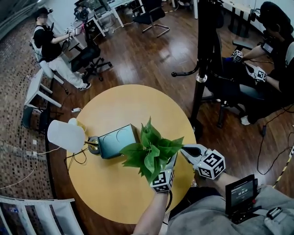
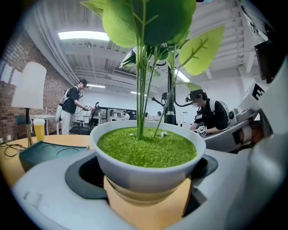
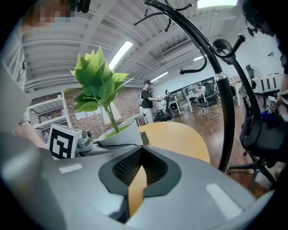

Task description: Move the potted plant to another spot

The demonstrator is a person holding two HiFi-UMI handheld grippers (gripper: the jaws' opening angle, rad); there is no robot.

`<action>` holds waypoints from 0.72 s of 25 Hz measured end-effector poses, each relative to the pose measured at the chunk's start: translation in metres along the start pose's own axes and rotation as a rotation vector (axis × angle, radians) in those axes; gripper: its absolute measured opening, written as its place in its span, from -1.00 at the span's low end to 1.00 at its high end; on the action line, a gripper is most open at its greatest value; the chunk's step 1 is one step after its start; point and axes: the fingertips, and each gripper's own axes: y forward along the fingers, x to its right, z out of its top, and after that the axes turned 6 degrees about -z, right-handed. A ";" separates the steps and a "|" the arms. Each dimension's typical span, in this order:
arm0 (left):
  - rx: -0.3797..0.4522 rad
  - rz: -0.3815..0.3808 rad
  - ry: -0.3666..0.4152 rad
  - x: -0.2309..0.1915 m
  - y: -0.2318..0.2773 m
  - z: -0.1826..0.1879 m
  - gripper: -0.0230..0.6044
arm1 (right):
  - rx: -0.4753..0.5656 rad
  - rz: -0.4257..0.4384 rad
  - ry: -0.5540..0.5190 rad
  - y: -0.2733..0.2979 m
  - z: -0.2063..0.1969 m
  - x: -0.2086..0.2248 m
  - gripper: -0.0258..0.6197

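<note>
Head view first: leaves of the potted plant [image 1: 149, 153] blanket its pot and the fingers of the left gripper [image 1: 163, 166], over the near right of the round worktop [image 1: 115, 197]. Left gripper view settles it: fingers spread wide and clamped on the white pot [image 2: 144, 173], worktop showing underneath, top leaves cut off. Just right, the right gripper [image 1: 186, 150] has fingers pinched to a slit, empty.

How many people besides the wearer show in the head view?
2. One person in a black top and white trousers is at top left by the desks; another person in black sits at the right edge. Others may be outside the frame.
</note>
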 end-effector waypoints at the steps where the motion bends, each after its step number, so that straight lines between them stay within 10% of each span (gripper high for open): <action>1: 0.000 0.000 -0.004 0.000 -0.007 0.006 0.74 | 0.006 0.006 -0.003 -0.003 0.004 -0.008 -0.92; 18: 0.024 0.135 -0.017 -0.043 -0.075 0.044 0.75 | 0.072 0.154 -0.052 0.016 0.045 -0.069 -0.92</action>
